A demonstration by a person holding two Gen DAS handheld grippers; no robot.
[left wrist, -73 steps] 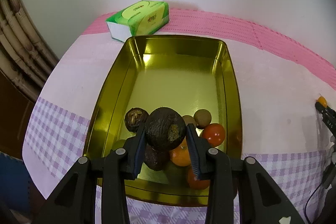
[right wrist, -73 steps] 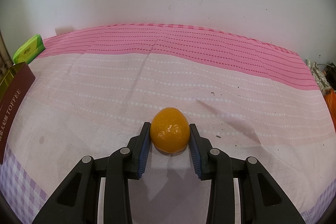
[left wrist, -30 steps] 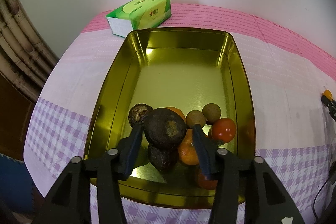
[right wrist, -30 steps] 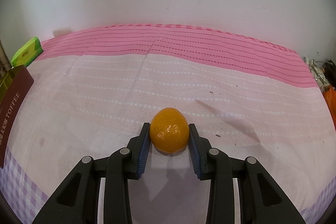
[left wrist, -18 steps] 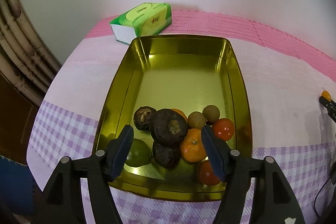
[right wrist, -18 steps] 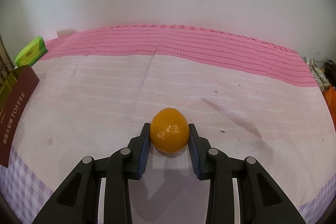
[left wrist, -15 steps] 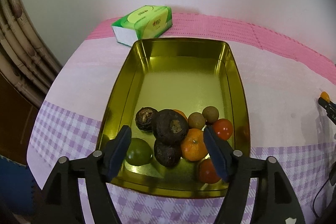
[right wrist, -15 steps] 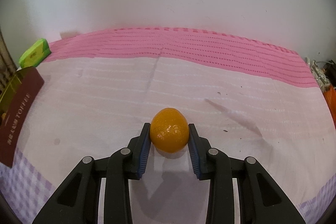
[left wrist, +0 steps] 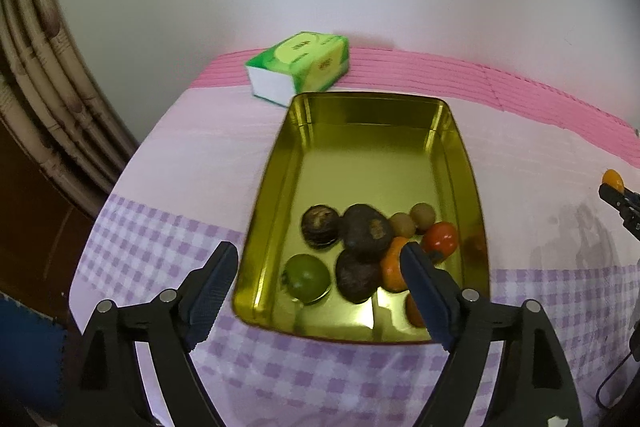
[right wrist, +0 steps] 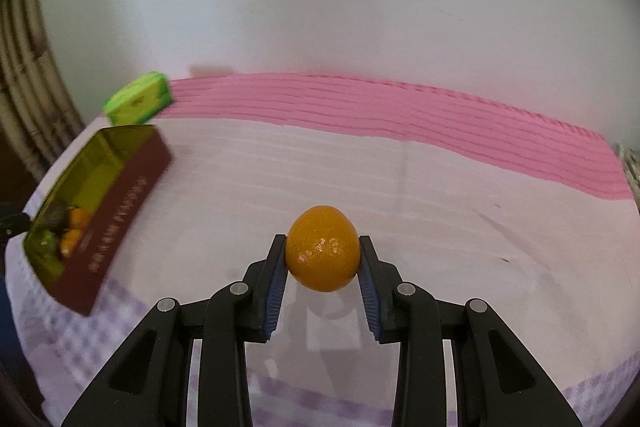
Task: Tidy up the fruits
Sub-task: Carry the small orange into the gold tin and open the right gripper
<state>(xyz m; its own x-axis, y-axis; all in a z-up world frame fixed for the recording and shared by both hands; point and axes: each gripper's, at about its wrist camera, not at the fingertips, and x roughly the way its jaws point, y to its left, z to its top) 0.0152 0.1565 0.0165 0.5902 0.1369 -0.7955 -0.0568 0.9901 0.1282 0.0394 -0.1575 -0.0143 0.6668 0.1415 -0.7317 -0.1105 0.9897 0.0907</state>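
Observation:
A gold tin [left wrist: 372,167] on the tablecloth holds several fruits: two dark brown ones [left wrist: 367,231], a green one [left wrist: 306,277], a mandarin [left wrist: 390,269] and a red tomato [left wrist: 440,237]. My left gripper [left wrist: 318,251] hovers above the tin's near end. Its jaws are opening wide and the pads touch nothing. My right gripper [right wrist: 322,241] is shut on an orange [right wrist: 322,251], held clear above the cloth. The tin's maroon side [right wrist: 120,203] lies to that gripper's left. In the left wrist view the orange [left wrist: 612,179] shows at the far right edge.
A green tissue pack [left wrist: 298,67] lies behind the tin by the wall. Bamboo-like poles [left wrist: 48,99] stand off the table's left edge. The cloth [right wrist: 440,187] is pink at the back and purple-checked at the front. A dark cable [left wrist: 616,375] hangs at the right.
My left jaws opened and let go of the dark fruit, which now rests on the pile; that gripper drew back and up. My right gripper lifted the orange and swung left towards the tin.

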